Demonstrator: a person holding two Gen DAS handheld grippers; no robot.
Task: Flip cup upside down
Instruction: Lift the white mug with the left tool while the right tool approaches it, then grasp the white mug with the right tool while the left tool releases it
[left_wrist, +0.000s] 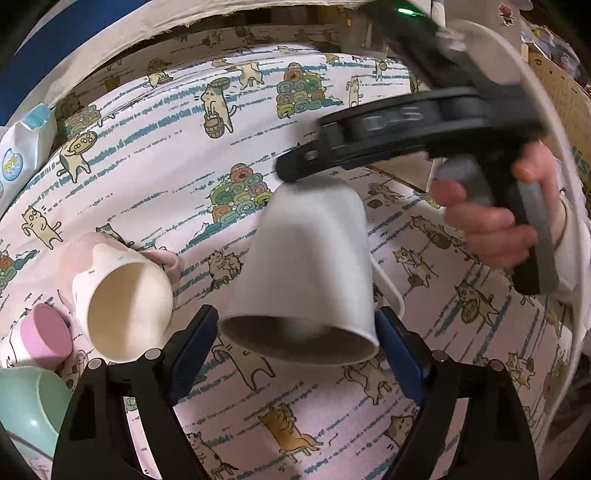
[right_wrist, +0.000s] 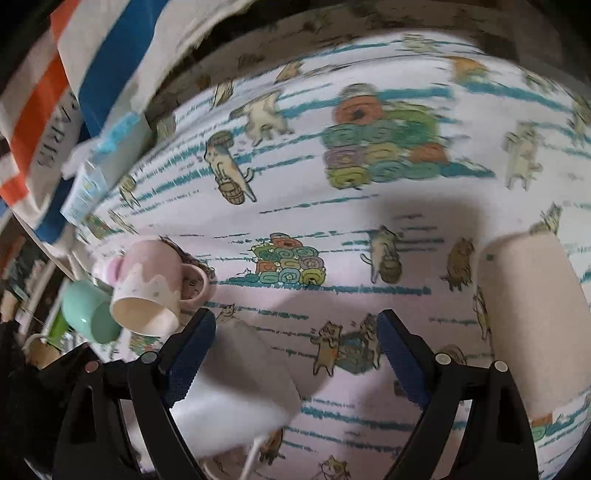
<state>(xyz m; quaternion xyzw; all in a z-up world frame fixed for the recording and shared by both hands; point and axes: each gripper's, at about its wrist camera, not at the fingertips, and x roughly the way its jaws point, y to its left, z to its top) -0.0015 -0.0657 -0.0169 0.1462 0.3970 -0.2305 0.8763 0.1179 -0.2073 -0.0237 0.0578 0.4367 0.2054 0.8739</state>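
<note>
A white mug (left_wrist: 306, 266) hangs upside down above the cat-print cloth (left_wrist: 155, 170), mouth toward my camera, handle at the right. My left gripper (left_wrist: 295, 343) holds it between its blue pads near the rim. The right gripper, seen in the left wrist view (left_wrist: 295, 166), hovers just above the mug's base; whether it touches is unclear. In the right wrist view the white mug (right_wrist: 236, 391) sits low, beside the left finger (right_wrist: 192, 354). My right gripper (right_wrist: 295, 354) is open with nothing between its fingers.
A pink-and-white mug (left_wrist: 125, 295) lies on its side at the left, with a pink-lidded cup (left_wrist: 40, 336) and a mint cup (left_wrist: 26, 402) beside it. A wipes pack (left_wrist: 26, 147) lies at the far left. A pale cylinder (right_wrist: 535, 325) stands at right.
</note>
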